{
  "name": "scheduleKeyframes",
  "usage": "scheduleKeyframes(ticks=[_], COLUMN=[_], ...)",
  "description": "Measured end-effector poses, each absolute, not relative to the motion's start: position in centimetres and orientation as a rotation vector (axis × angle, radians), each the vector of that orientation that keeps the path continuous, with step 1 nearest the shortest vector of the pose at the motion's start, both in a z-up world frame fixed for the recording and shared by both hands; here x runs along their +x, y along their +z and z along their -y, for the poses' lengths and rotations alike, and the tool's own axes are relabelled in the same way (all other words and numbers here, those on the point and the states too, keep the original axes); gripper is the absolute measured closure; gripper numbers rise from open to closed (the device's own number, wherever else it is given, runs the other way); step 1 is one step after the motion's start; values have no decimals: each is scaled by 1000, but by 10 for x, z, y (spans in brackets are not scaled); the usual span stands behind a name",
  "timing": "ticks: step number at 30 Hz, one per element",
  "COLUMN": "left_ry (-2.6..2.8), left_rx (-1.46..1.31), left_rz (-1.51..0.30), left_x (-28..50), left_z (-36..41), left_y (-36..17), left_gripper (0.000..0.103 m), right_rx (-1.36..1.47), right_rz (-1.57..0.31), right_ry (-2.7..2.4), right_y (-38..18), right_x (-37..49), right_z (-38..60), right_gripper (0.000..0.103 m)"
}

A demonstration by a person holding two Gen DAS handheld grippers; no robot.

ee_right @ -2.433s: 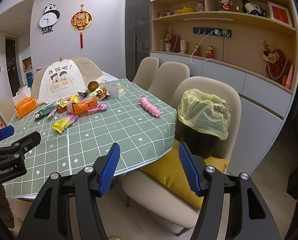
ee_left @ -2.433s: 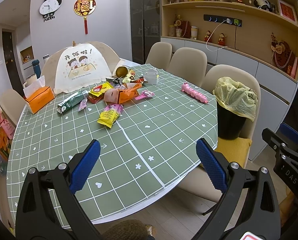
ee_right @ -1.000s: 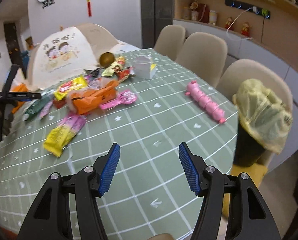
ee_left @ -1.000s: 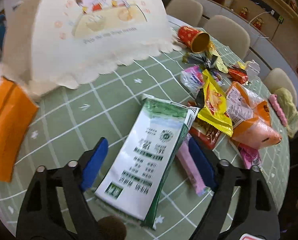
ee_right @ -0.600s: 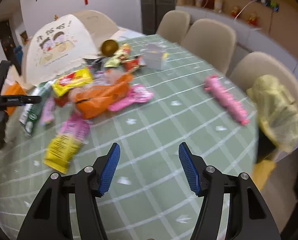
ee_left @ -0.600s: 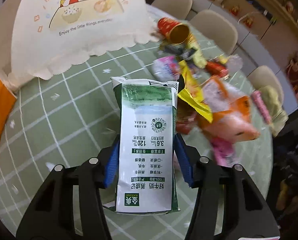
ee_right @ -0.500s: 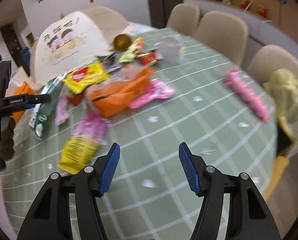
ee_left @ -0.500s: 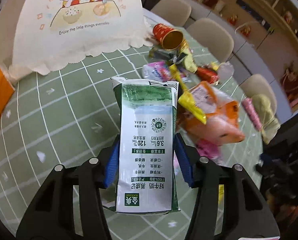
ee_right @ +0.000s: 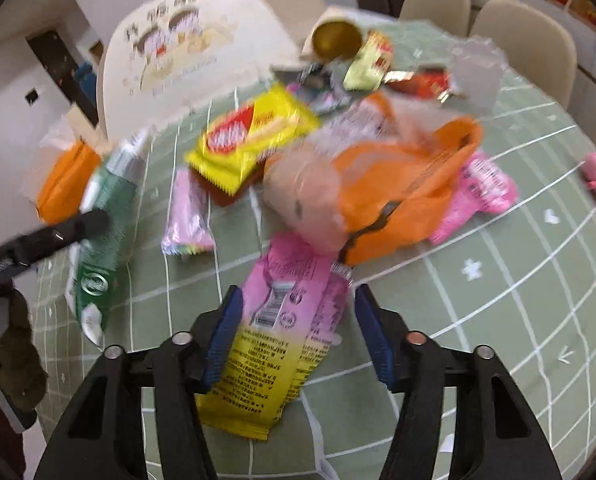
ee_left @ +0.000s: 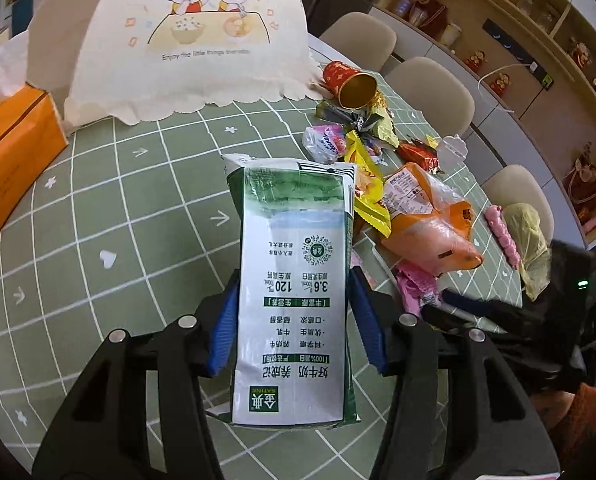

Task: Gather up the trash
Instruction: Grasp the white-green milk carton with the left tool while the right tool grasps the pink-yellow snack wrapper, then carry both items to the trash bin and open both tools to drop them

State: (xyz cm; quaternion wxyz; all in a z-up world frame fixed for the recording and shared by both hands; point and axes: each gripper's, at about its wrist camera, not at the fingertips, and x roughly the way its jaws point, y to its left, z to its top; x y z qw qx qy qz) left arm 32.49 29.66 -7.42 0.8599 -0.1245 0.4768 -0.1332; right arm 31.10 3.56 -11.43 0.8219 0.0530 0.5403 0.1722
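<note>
Right wrist view motion-blurred; wrapper print unreadable. Milk carton [ee_left: 294,292] base cut off behind left gripper [ee_left: 294,320] frame. Green checked tablecloth [ee_left: 138,208] bare toward tissue box [ee_left: 14,152] side; trash pile mid-table. Left gripper clamped on milk carton, both pads pressing. Right gripper [ee_right: 294,334] jaws just closing, partly open, straddling pink-yellow wrapper [ee_right: 274,344]; right pad clear, left contact unclear.

Table [ee_left: 146,184]: my green grid cloth.
Chairs [ee_left: 429,88]: beige, far side.
Shelving [ee_left: 509,12]: wood, wall-mounted.
Walls [ee_right: 110,4]: white.
</note>
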Motion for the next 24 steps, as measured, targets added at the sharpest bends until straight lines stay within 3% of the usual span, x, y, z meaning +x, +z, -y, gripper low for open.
scheduleKeyframes(ticks=[3,5,16,24], left_ry=[-268,-269,-357,-440], left_rx=[-276,-277,-152,-181], left_rz=[-986,-970,-771,-662], left_x=[315,306,268,271], left_z=[-293,-284,-176,-77], left_y=[-67,-56,23,56], left_gripper=[53,53,53,53], right_rx=[103,91,165,122], right_rz=[-1146,-1114,-845,-731], right_ry=[392,391,312,208], right_y=[-110,-99,-9,18], right_x=[302,293,232,201], right_z=[-32,-25,92,195], right_gripper=[84,87,88,88])
